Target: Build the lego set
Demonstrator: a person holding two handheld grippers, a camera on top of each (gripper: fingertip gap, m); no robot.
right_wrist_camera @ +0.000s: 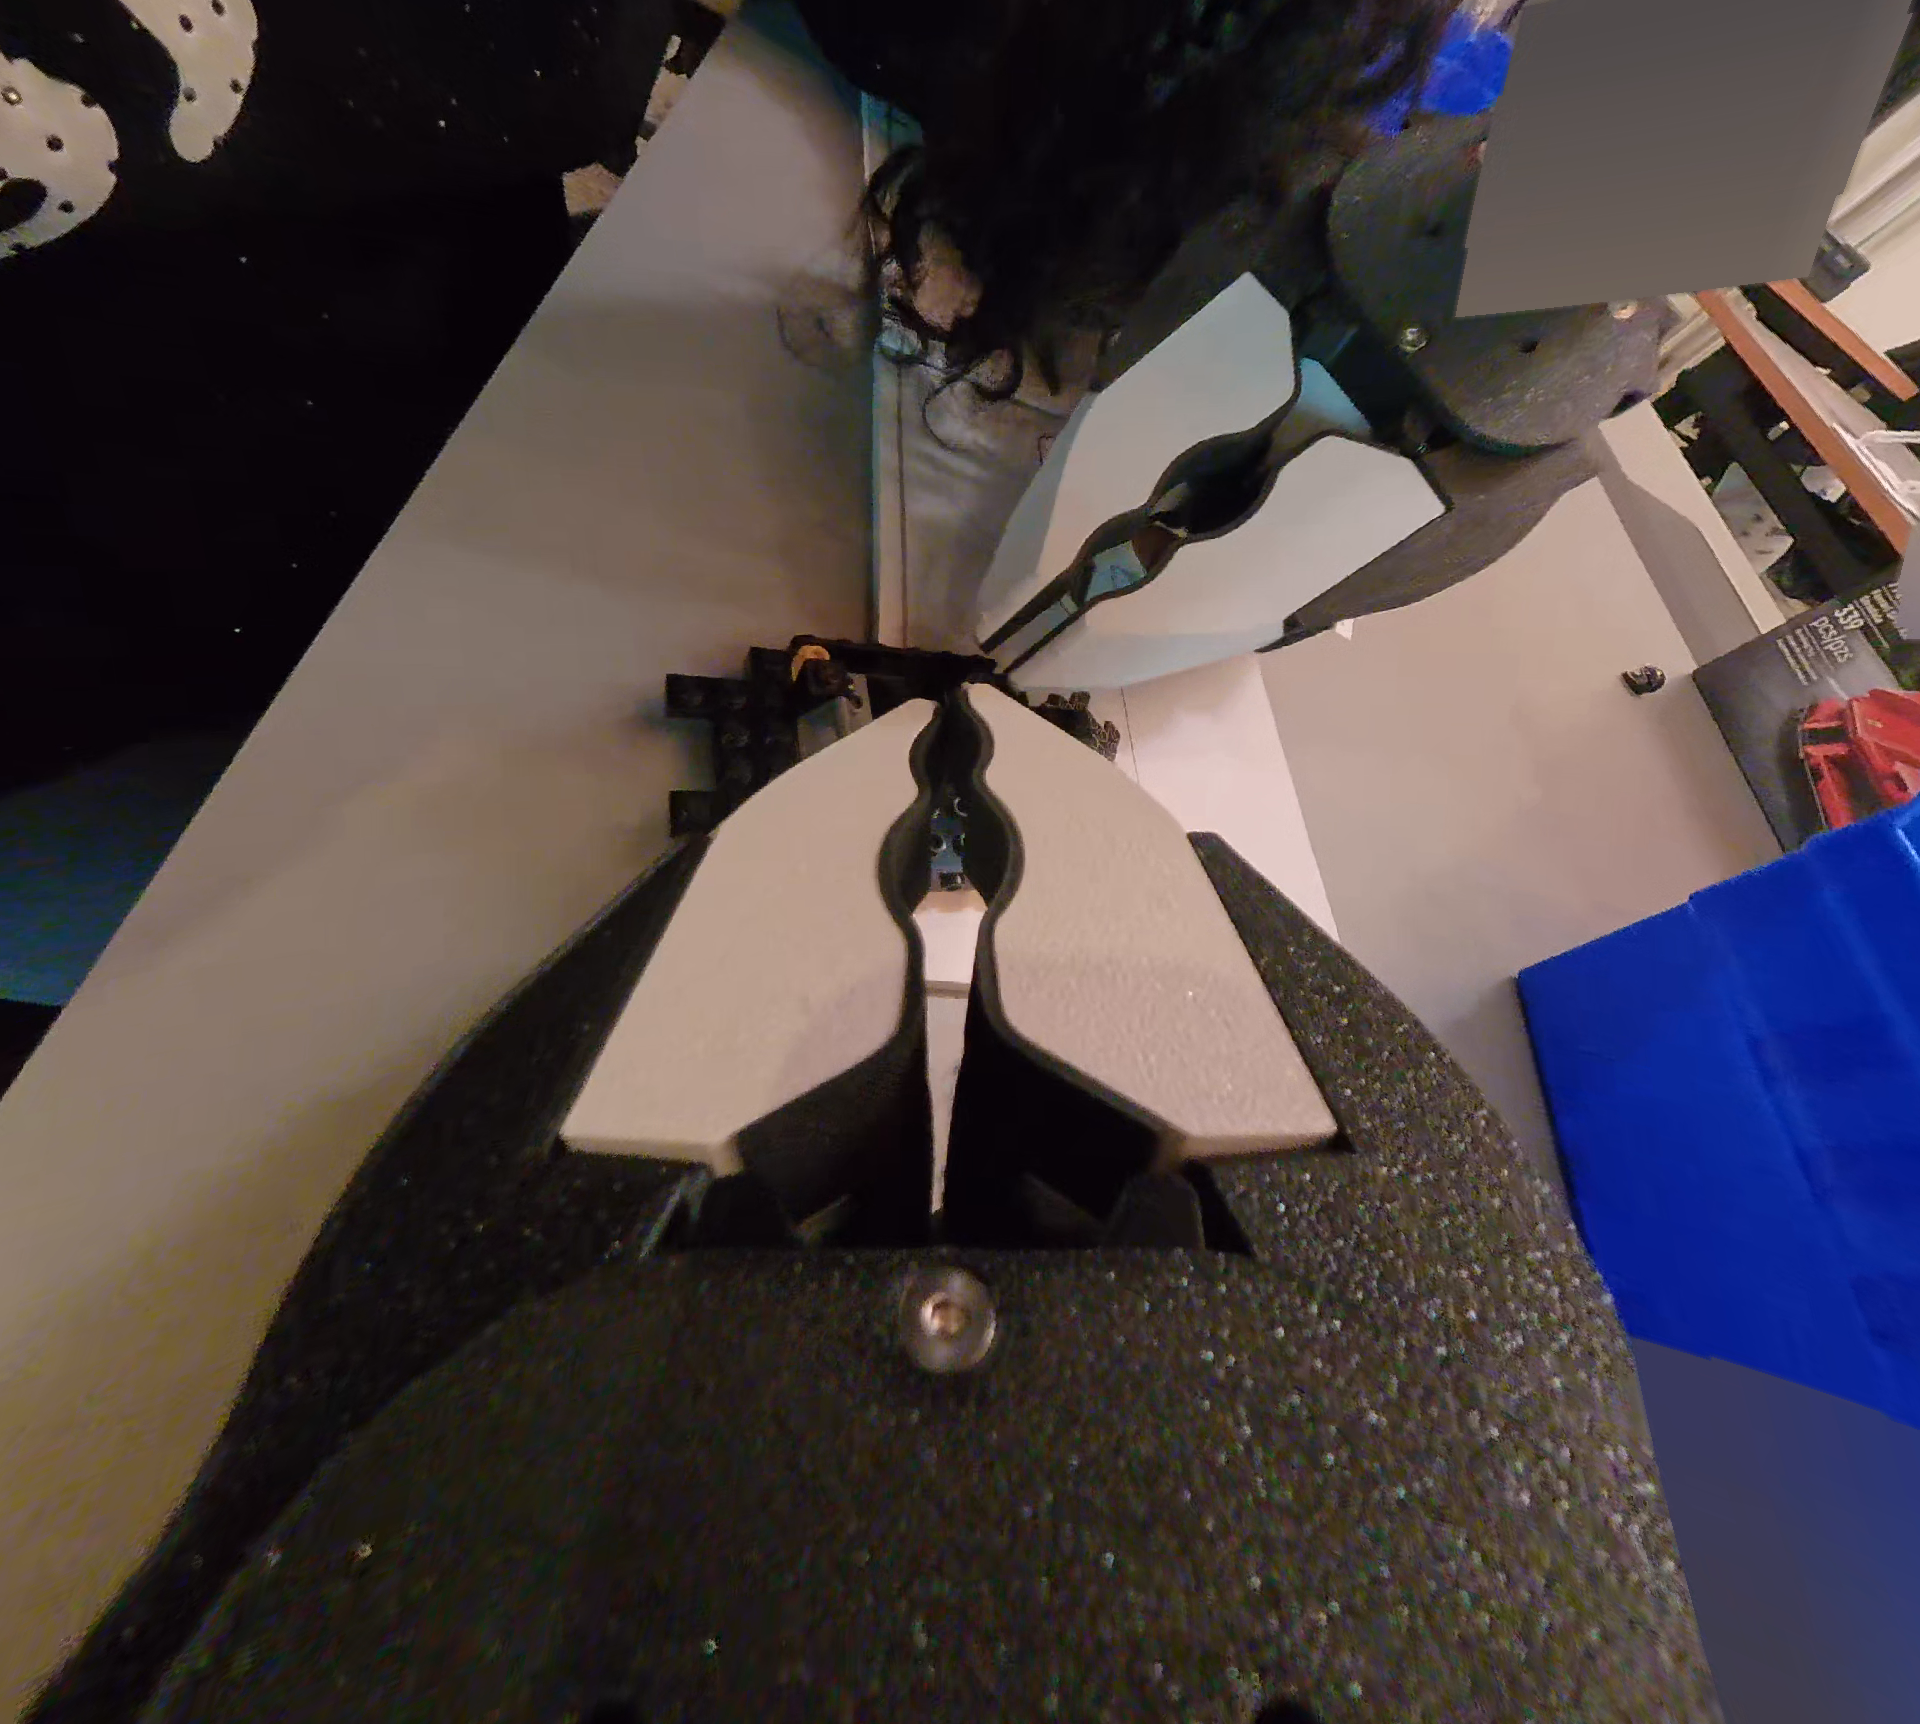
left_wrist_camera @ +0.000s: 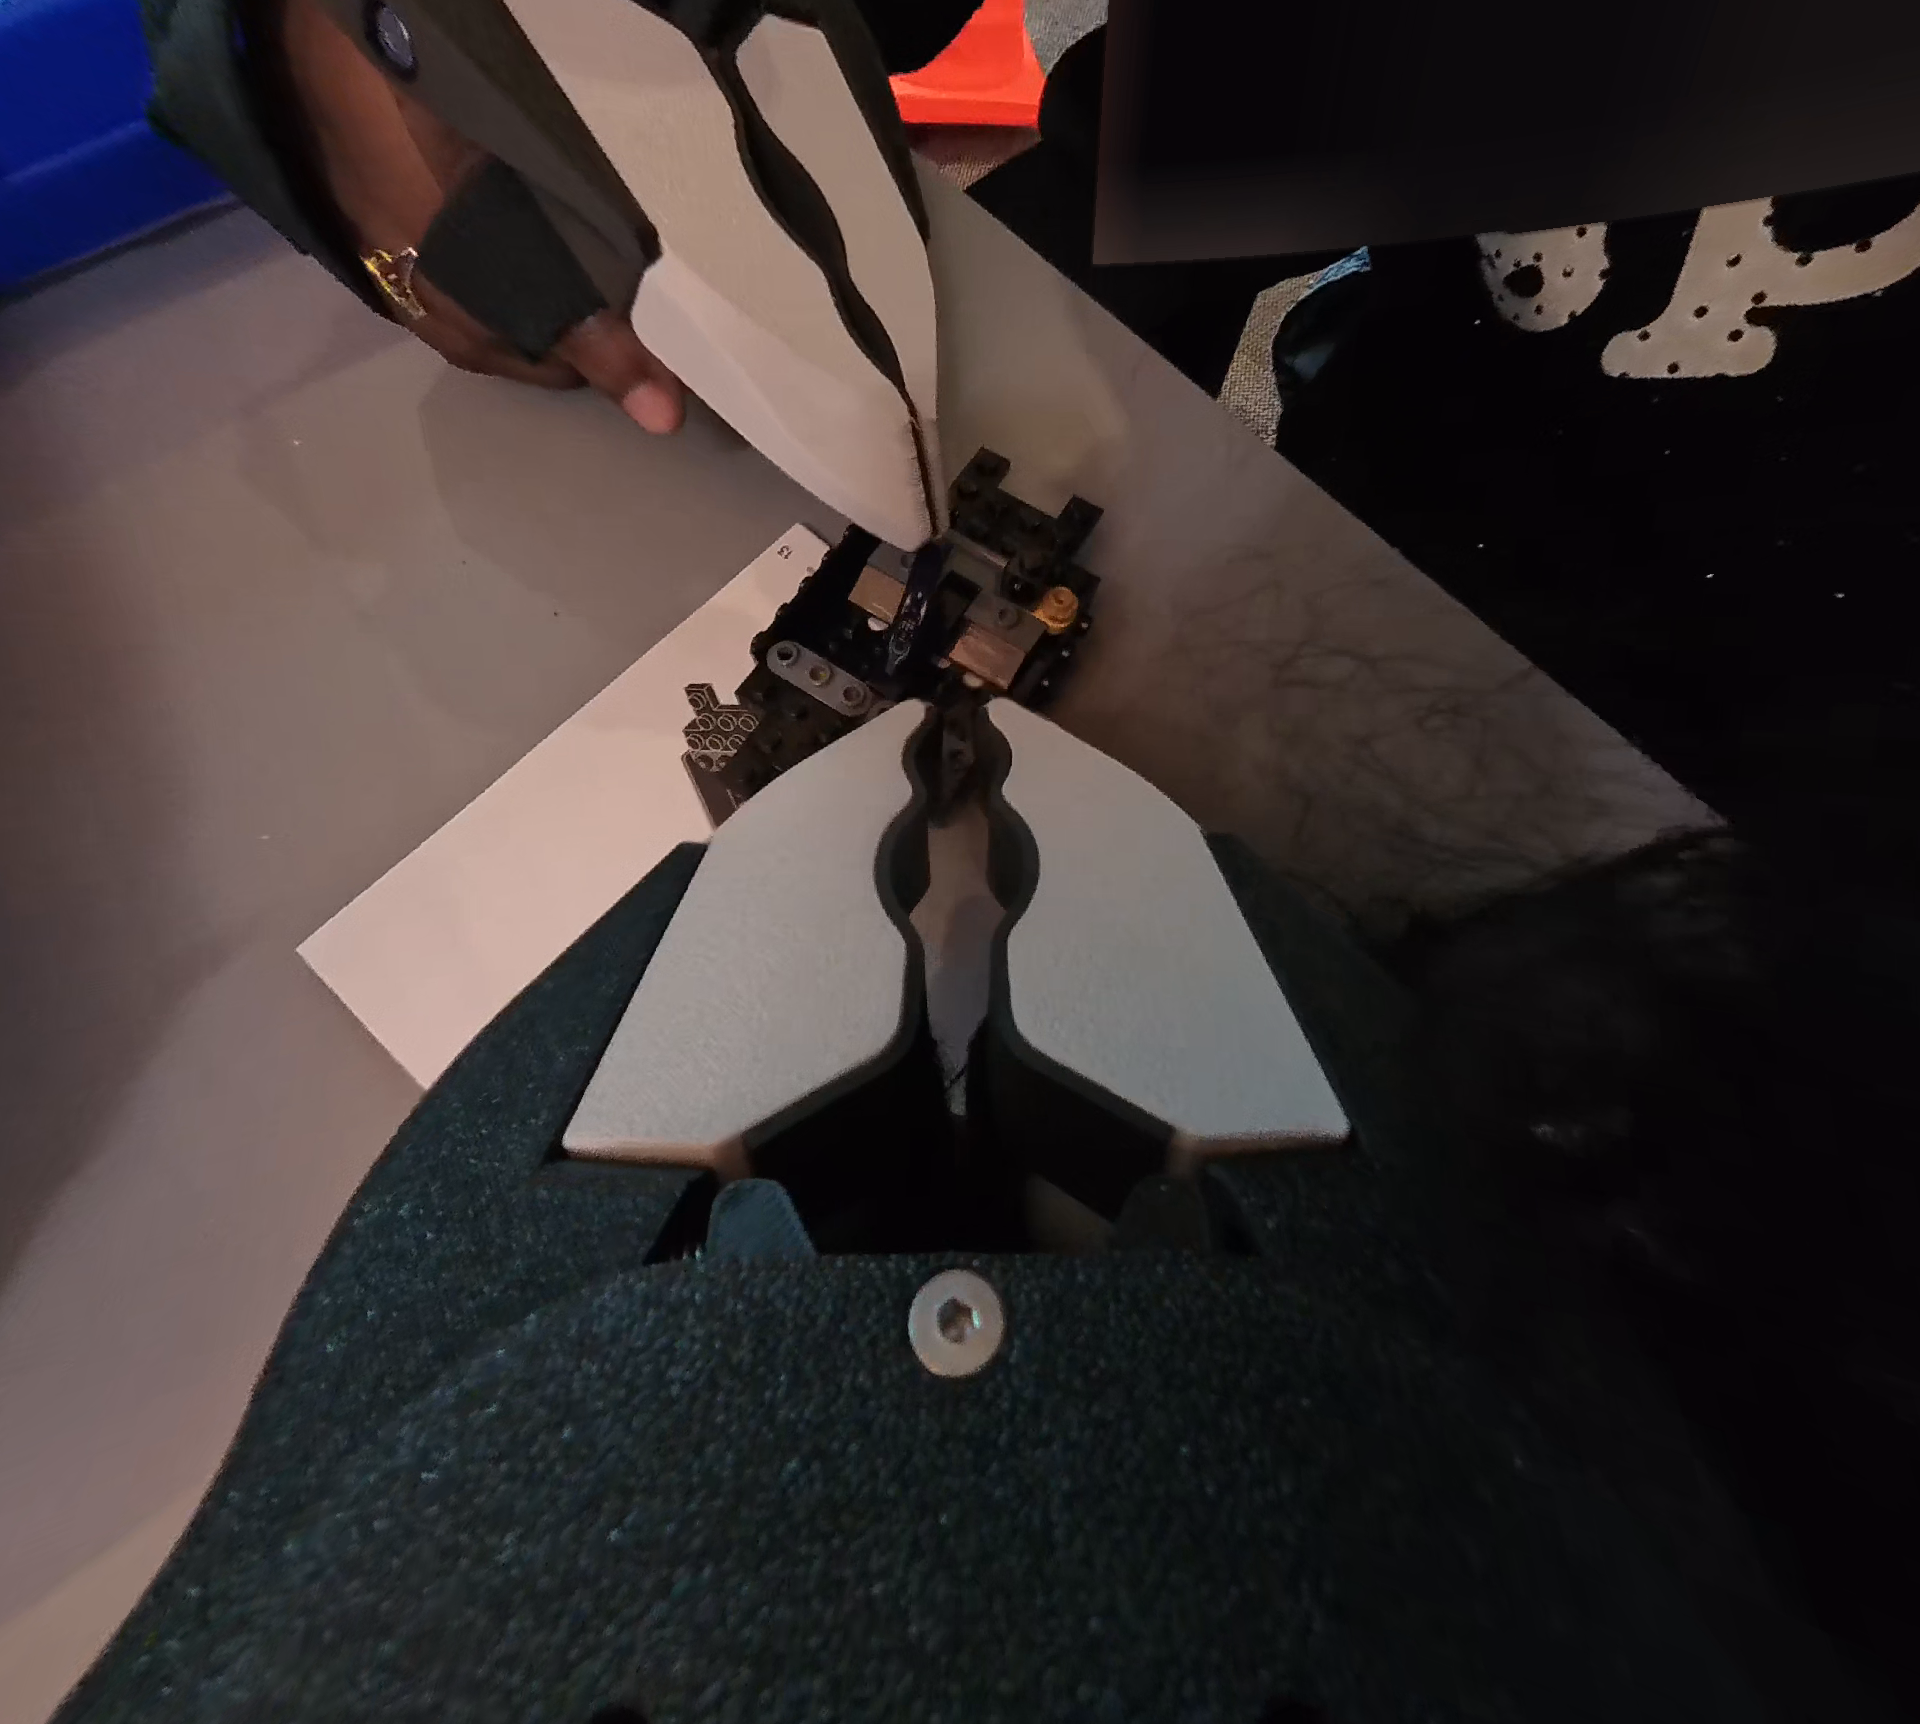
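left gripper (left_wrist_camera: 951, 718) pinched the black lego build's (left_wrist_camera: 925, 625) near edge, seemingly to steady it on the table (left_wrist_camera: 260, 531); right gripper (left_wrist_camera: 928, 536) pressed together on a dark blue piece (left_wrist_camera: 914, 620), likely seating it | paper sheet (left_wrist_camera: 540, 843) underneath

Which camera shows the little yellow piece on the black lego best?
The left wrist view. There the yellow piece sits in plain sight on the black lego build. The right wrist view shows only a small, half-hidden bit of it at the build's far edge.
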